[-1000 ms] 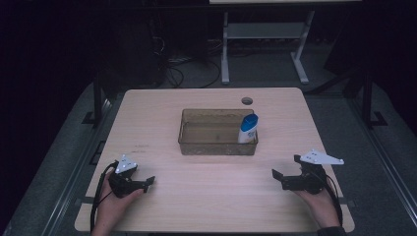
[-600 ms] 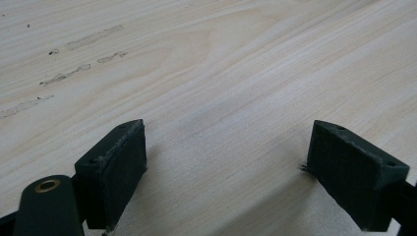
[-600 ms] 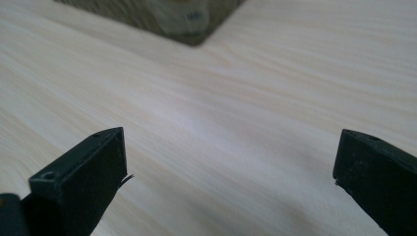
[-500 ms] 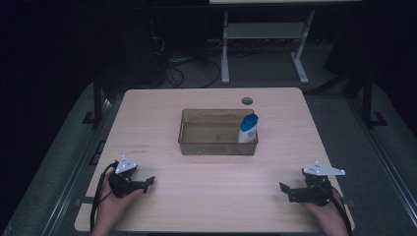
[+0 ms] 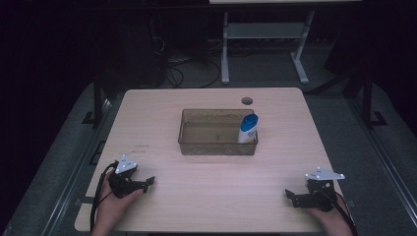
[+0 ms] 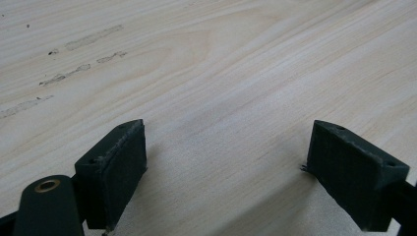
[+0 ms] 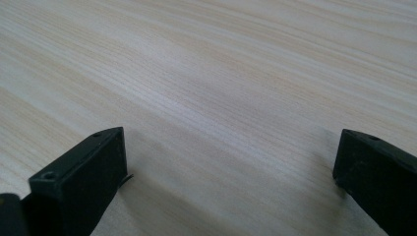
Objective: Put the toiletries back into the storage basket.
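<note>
A clear brownish plastic bin [image 5: 217,143] stands in the middle of the wooden table [image 5: 211,191]. Inside it, at its right end, a white bottle with a blue cap [image 5: 247,129] stands upright. My left gripper [image 5: 147,183] rests on the table near the front left corner, open, with bare wood between its jaws [image 6: 226,162]. At the front right corner my right gripper [image 5: 290,196] lies low on the table, also open, with nothing between its jaws [image 7: 228,167]. Both are well short of the bin.
A round cable hole [image 5: 247,101] sits in the table behind the bin. A white desk frame [image 5: 265,44] and cables lie on the dark floor beyond the table. Faint scuff marks [image 6: 74,59] mark the wood ahead of the left gripper.
My right gripper has drawn back toward the front edge of the table and settled lower. The left gripper has stayed put.
</note>
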